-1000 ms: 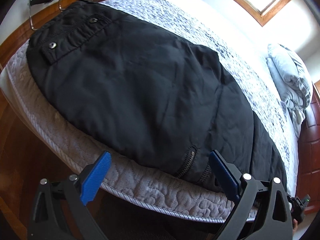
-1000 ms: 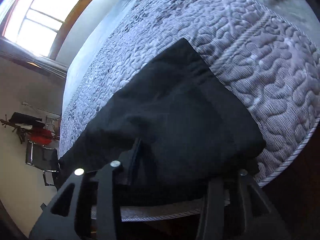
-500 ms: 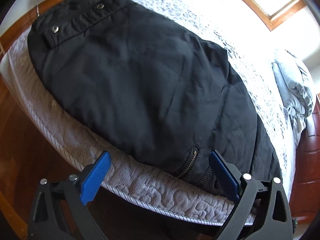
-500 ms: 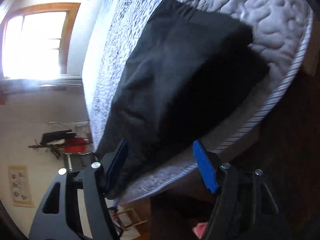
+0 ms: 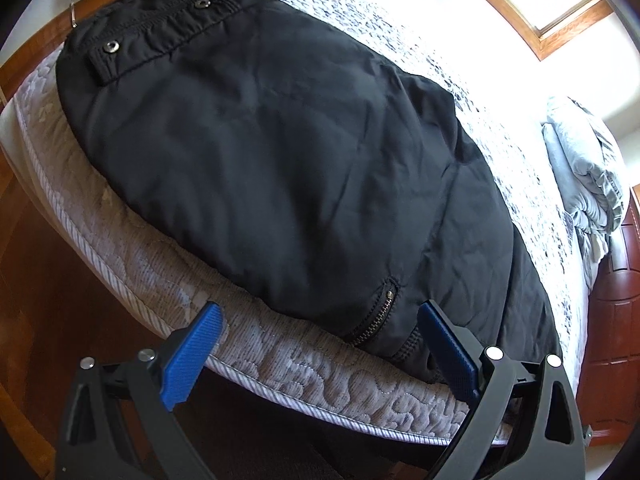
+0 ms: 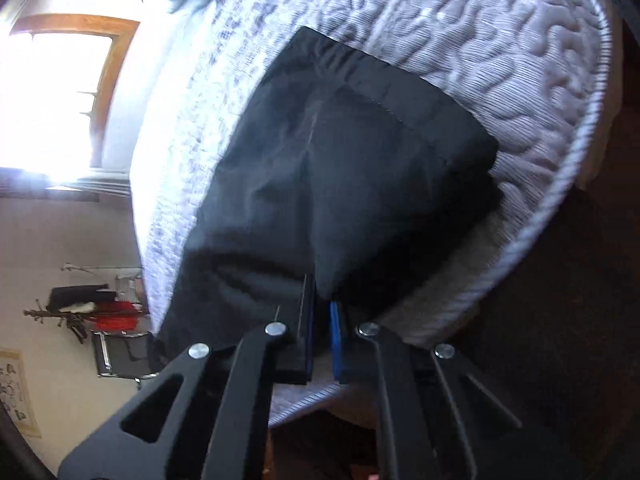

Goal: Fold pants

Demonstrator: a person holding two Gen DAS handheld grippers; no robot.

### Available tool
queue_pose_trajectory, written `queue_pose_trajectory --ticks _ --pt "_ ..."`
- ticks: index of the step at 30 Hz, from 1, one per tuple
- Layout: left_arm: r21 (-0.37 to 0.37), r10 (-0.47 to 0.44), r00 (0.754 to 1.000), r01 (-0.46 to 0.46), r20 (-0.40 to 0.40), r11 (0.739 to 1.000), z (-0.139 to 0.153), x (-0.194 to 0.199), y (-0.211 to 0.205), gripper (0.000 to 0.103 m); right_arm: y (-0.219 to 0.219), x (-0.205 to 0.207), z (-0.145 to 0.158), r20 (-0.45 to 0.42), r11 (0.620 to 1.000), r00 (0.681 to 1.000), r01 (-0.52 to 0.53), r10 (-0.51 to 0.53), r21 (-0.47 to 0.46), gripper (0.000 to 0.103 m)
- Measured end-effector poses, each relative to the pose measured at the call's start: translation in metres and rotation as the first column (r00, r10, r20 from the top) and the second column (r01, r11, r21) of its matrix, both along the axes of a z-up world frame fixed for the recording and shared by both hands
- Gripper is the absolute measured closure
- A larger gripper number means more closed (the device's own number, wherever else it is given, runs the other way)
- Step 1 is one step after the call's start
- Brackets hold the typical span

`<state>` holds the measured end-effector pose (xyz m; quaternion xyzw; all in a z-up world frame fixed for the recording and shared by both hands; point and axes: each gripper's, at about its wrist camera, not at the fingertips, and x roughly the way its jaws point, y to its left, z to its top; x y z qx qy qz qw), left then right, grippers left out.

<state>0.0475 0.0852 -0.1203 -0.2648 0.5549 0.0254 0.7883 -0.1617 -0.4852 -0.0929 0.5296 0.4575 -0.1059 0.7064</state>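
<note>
Black pants (image 5: 280, 160) lie along the near edge of a quilted grey mattress (image 5: 280, 360), waistband with snaps at the far left, a zip near the front edge. My left gripper (image 5: 320, 328) is open, its blue pads either side of the zip area, just off the mattress edge. In the right wrist view the pants' leg end (image 6: 360, 180) lies with its hem toward the mattress corner. My right gripper (image 6: 322, 312) is shut on the near edge of that leg fabric.
A crumpled grey duvet (image 5: 588, 176) lies at the bed's far right. A window (image 5: 560, 8) is behind the bed. Wooden floor (image 5: 36, 280) runs along the near side. A chair (image 6: 120, 354) and coat rack stand by the wall.
My right gripper went from open around the leg edge to shut on it. My left gripper moved slightly, staying open by the zip.
</note>
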Motion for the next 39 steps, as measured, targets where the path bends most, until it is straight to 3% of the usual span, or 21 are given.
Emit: queue_pose_trajectory --ticks 1,4,6,8,11,17,21,27,31,33,36,39 --pt "-0.005 0.004 1.0 -0.004 -0.003 1.0 -0.001 0.001 0.001 0.004 -0.006 0.002 -0.004 -0.008 1.0 1.0 -0.005 0.005 0.001 0.097" --pt "-0.026 0.019 1.0 -0.019 -0.015 0.999 -0.004 0.004 0.001 0.004 -0.009 0.004 -0.015 -0.044 1.0 0.999 0.0 0.001 0.026 0.083" --pt "-0.034 0.014 1.0 -0.015 -0.005 0.999 -0.001 0.004 0.001 0.004 -0.008 -0.001 -0.007 -0.034 1.0 0.999 0.001 0.0 0.025 0.058" --pt "-0.02 0.004 1.0 -0.004 0.003 1.0 0.001 0.003 0.001 0.004 -0.002 -0.012 0.005 -0.007 1.0 1.0 -0.002 0.003 0.023 0.053" --pt "-0.01 0.005 1.0 -0.005 0.002 1.0 0.002 0.003 0.003 0.004 0.007 -0.018 0.009 0.038 0.995 0.999 -0.021 0.017 0.102 0.048" --pt "-0.059 0.038 0.999 -0.039 -0.007 0.998 -0.002 -0.003 0.009 0.004 0.017 -0.017 -0.009 0.006 0.988 1.0 -0.013 0.012 0.152 0.048" --pt "-0.039 0.033 0.999 -0.033 -0.001 0.999 0.0 -0.008 0.012 0.004 0.016 -0.015 -0.022 -0.029 0.987 0.999 0.026 -0.022 0.159 0.045" --pt "-0.051 0.053 0.998 -0.054 -0.017 0.997 -0.003 -0.01 0.017 0.004 0.006 -0.016 -0.046 -0.004 0.968 0.995 0.098 -0.1 0.23 0.041" --pt "-0.03 0.052 0.998 -0.053 -0.033 0.998 -0.007 -0.008 0.019 0.004 0.007 -0.013 -0.041 0.005 0.97 0.996 0.082 -0.085 0.229 0.045" --pt "-0.033 0.059 0.998 -0.06 -0.036 0.998 -0.009 -0.006 0.02 0.004 0.004 -0.009 -0.033 0.039 0.975 0.996 0.068 -0.078 0.212 0.055" --pt "-0.031 0.075 0.996 -0.076 -0.042 0.997 -0.012 -0.002 0.022 0.004 0.003 0.002 -0.021 0.058 0.983 0.997 0.033 -0.044 0.178 0.055" --pt "-0.04 0.081 0.995 -0.083 -0.053 0.996 -0.016 0.0 0.026 0.004 0.002 0.011 -0.022 0.012 0.987 0.999 0.037 -0.04 0.154 0.055"
